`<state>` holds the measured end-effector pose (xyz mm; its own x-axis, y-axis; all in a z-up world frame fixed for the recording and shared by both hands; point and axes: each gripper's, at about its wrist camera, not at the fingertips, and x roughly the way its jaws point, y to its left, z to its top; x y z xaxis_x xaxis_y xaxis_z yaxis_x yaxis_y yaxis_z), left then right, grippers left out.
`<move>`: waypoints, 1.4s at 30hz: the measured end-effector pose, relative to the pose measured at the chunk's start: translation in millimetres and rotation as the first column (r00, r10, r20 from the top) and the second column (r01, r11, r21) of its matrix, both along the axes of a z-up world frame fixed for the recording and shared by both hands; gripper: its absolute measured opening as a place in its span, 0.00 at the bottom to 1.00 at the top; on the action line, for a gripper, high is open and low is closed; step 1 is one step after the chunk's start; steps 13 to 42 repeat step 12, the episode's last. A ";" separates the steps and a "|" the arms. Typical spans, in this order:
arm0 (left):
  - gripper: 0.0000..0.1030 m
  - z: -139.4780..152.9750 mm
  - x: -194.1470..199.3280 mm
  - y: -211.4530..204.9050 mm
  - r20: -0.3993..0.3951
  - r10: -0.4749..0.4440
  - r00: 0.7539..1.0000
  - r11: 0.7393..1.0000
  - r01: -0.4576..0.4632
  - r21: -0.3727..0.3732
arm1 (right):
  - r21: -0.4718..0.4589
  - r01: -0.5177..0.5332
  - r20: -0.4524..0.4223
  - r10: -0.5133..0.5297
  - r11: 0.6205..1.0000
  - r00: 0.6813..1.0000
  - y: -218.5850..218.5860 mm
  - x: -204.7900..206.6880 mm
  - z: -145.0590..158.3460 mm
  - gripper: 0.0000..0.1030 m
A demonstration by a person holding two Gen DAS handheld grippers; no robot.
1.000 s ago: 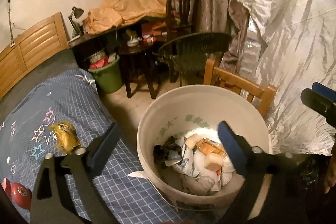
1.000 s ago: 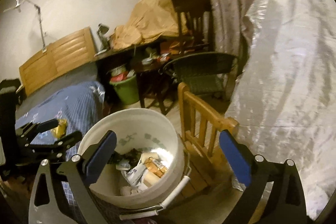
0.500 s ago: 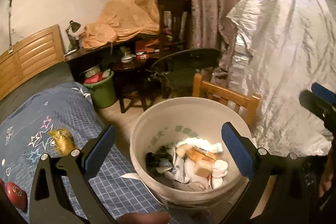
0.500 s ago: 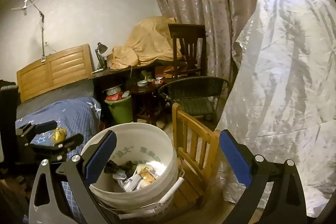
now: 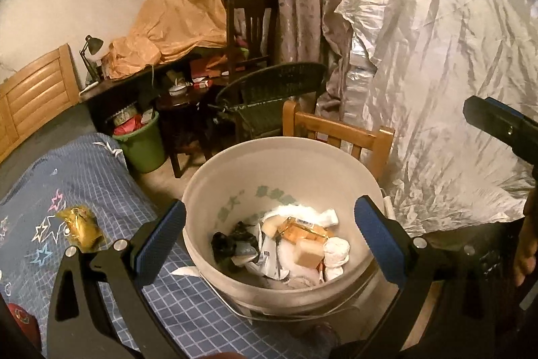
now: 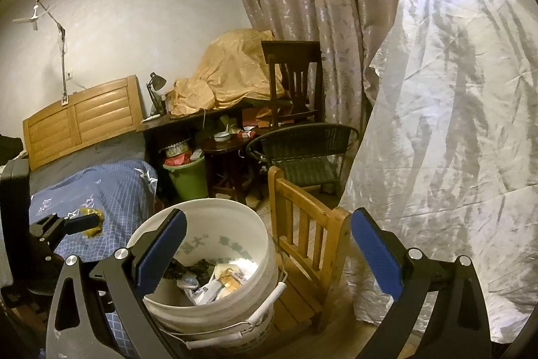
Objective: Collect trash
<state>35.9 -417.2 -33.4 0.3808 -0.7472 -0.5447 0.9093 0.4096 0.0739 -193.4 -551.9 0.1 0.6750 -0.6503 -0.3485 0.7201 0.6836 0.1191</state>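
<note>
A white bucket (image 5: pixel 302 170) holding crumpled paper, wrappers and a black scrap (image 5: pixel 296 244) stands beside the bed. My left gripper (image 5: pixel 269 241) hovers open over its near rim with nothing between its blue pads. A gold wrapper (image 5: pixel 79 227) lies on the blue checked bedspread (image 5: pixel 101 184), left of the left gripper. In the right wrist view my right gripper (image 6: pixel 269 253) is open and empty, above and right of the bucket (image 6: pixel 215 308). The left gripper (image 6: pixel 67 224) partly hides the gold wrapper (image 6: pixel 92 229) there. The right gripper's tip (image 5: pixel 497 127) shows at the right edge.
A small wooden chair (image 6: pixel 302 234) stands against the bucket's right side. A silver sheet (image 6: pixel 454 123) covers something tall on the right. Behind are a green bin (image 5: pixel 143 143), a dark wicker chair (image 5: pixel 269 96) and a cluttered desk. A red object (image 5: pixel 20 315) lies on the bed.
Both grippers have risen and tilted up, so the bucket sits lower and smaller in each view. Both stay open and empty.
</note>
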 end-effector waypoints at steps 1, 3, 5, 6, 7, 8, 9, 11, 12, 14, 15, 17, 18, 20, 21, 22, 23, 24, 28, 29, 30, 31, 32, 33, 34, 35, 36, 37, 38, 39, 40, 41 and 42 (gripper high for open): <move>0.94 -0.3 -0.9 -0.2 -0.004 -0.012 1.000 1.000 0.012 0.002 | 0.000 -0.001 -0.001 0.001 1.000 1.000 -0.3 0.1 0.0 0.95; 0.94 -0.9 -3.5 -1.3 -0.006 -0.030 1.000 1.000 0.030 0.009 | 0.001 0.003 -0.001 -0.003 1.000 1.000 -0.1 -0.3 0.2 0.95; 0.94 -2.6 -4.0 -3.3 -0.017 -0.027 0.999 0.999 0.028 0.029 | 0.004 0.006 0.000 -0.006 1.000 1.000 0.7 -1.3 -0.7 0.95; 0.94 -3.6 -3.4 -3.9 -0.031 -0.032 0.999 0.999 0.033 0.035 | 0.005 0.008 0.000 -0.008 1.000 1.000 1.2 -1.9 -1.0 0.95; 0.94 -4.5 -3.3 -4.8 -0.040 -0.039 0.998 0.998 0.041 0.043 | 0.006 0.010 0.001 -0.010 1.000 1.000 2.0 -2.5 -1.1 0.95; 0.94 -5.2 -2.8 -5.3 -0.044 -0.041 0.998 0.998 0.043 0.051 | 0.005 0.011 0.001 -0.011 1.000 1.000 2.7 -2.6 -1.4 0.95; 0.94 -5.8 -2.7 -5.3 -0.047 -0.042 0.998 0.998 0.044 0.055 | 0.005 0.012 0.001 -0.012 1.000 1.000 3.2 -3.0 -1.3 0.95; 0.94 -6.5 -2.7 -5.3 -0.044 -0.040 0.998 0.998 0.042 0.055 | 0.006 0.012 0.001 -0.012 1.000 1.000 3.3 -3.1 -1.6 0.95; 0.94 -6.6 -2.5 -5.3 -0.046 -0.041 0.998 0.998 0.044 0.055 | 0.007 0.011 0.001 -0.011 1.000 1.000 3.2 -3.1 -1.7 0.95; 0.94 -6.6 -2.5 -5.3 -0.046 -0.041 0.998 0.998 0.044 0.055 | 0.007 0.011 0.001 -0.011 1.000 1.000 3.2 -3.1 -1.7 0.95; 0.94 -6.6 -2.5 -5.3 -0.046 -0.041 0.998 0.998 0.044 0.055 | 0.007 0.011 0.001 -0.011 1.000 1.000 3.2 -3.1 -1.7 0.95; 0.94 -6.6 -2.5 -5.3 -0.046 -0.041 0.998 0.998 0.044 0.055 | 0.007 0.011 0.001 -0.011 1.000 1.000 3.2 -3.1 -1.7 0.95; 0.94 -6.6 -2.5 -5.3 -0.046 -0.041 0.998 0.998 0.044 0.055 | 0.007 0.011 0.001 -0.011 1.000 1.000 3.2 -3.1 -1.7 0.95; 0.94 -6.6 -2.5 -5.3 -0.046 -0.041 0.998 0.998 0.044 0.055 | 0.007 0.011 0.001 -0.011 1.000 1.000 3.2 -3.1 -1.7 0.95; 0.94 -6.6 -2.5 -5.3 -0.046 -0.041 0.998 0.998 0.044 0.055 | 0.007 0.011 0.001 -0.011 1.000 1.000 3.2 -3.1 -1.7 0.95; 0.94 -6.6 -2.5 -5.3 -0.046 -0.041 0.998 0.998 0.044 0.055 | 0.007 0.011 0.001 -0.011 1.000 1.000 3.2 -3.1 -1.7 0.95; 0.94 -6.6 -2.5 -5.3 -0.046 -0.041 0.998 0.998 0.044 0.055 | 0.007 0.011 0.001 -0.011 1.000 1.000 3.2 -3.1 -1.7 0.95; 0.94 -6.6 -2.5 -5.3 -0.046 -0.041 0.998 0.998 0.044 0.055 | 0.007 0.011 0.001 -0.011 1.000 1.000 3.2 -3.1 -1.7 0.95; 0.94 -6.6 -2.5 -5.3 -0.046 -0.041 0.998 0.998 0.044 0.055 | 0.007 0.011 0.001 -0.011 1.000 1.000 3.2 -3.1 -1.7 0.95; 0.94 -6.6 -2.5 -5.3 -0.046 -0.041 0.998 0.998 0.044 0.055 | 0.007 0.011 0.001 -0.011 1.000 1.000 3.2 -3.1 -1.7 0.95; 0.94 -6.6 -2.5 -5.3 -0.046 -0.041 0.998 0.998 0.044 0.055 | 0.007 0.011 0.001 -0.011 1.000 1.000 3.2 -3.1 -1.7 0.95; 0.94 -6.6 -2.5 -5.3 -0.046 -0.041 0.998 0.998 0.044 0.055 | 0.007 0.011 0.001 -0.011 1.000 1.000 3.2 -3.1 -1.7 0.95; 0.94 -6.6 -2.5 -5.3 -0.046 -0.041 0.998 0.998 0.044 0.055 | 0.007 0.011 0.001 -0.011 1.000 1.000 3.2 -3.1 -1.7 0.95; 0.94 -6.6 -2.5 -5.3 -0.046 -0.041 0.998 0.998 0.044 0.055 | 0.007 0.011 0.001 -0.011 1.000 1.000 3.2 -3.1 -1.7 0.95; 0.94 -6.6 -2.5 -5.3 -0.046 -0.041 0.998 0.998 0.044 0.055 | 0.007 0.011 0.001 -0.011 1.000 1.000 3.2 -3.1 -1.7 0.95; 0.94 -6.6 -2.5 -5.3 -0.046 -0.041 0.998 0.998 0.044 0.055 | 0.007 0.011 0.001 -0.011 1.000 1.000 3.2 -3.1 -1.7 0.95; 0.94 -6.6 -2.5 -5.3 -0.046 -0.041 0.998 0.998 0.044 0.055 | 0.007 0.011 0.001 -0.011 1.000 1.000 3.2 -3.1 -1.7 0.95; 0.94 -6.6 -2.5 -5.3 -0.046 -0.041 0.998 0.998 0.044 0.055 | 0.007 0.011 0.001 -0.011 1.000 1.000 3.2 -3.1 -1.7 0.95; 0.94 -6.6 -2.5 -5.3 -0.046 -0.041 0.998 0.998 0.044 0.055 | 0.007 0.011 0.001 -0.011 1.000 1.000 3.2 -3.1 -1.7 0.95; 0.94 -6.6 -2.5 -5.3 -0.046 -0.041 0.998 0.998 0.044 0.055 | 0.007 0.011 0.001 -0.011 1.000 1.000 3.2 -3.1 -1.7 0.95; 0.94 -6.6 -2.5 -5.3 -0.046 -0.041 0.998 0.998 0.044 0.055 | 0.007 0.011 0.001 -0.011 1.000 1.000 3.2 -3.1 -1.7 0.95; 0.94 -6.6 -2.5 -5.3 -0.046 -0.041 0.998 0.998 0.044 0.055 | 0.007 0.011 0.001 -0.011 1.000 1.000 3.2 -3.1 -1.7 0.95; 0.94 -6.6 -2.5 -5.3 -0.046 -0.041 0.998 0.998 0.044 0.055 | 0.007 0.011 0.001 -0.011 1.000 1.000 3.2 -3.1 -1.7 0.95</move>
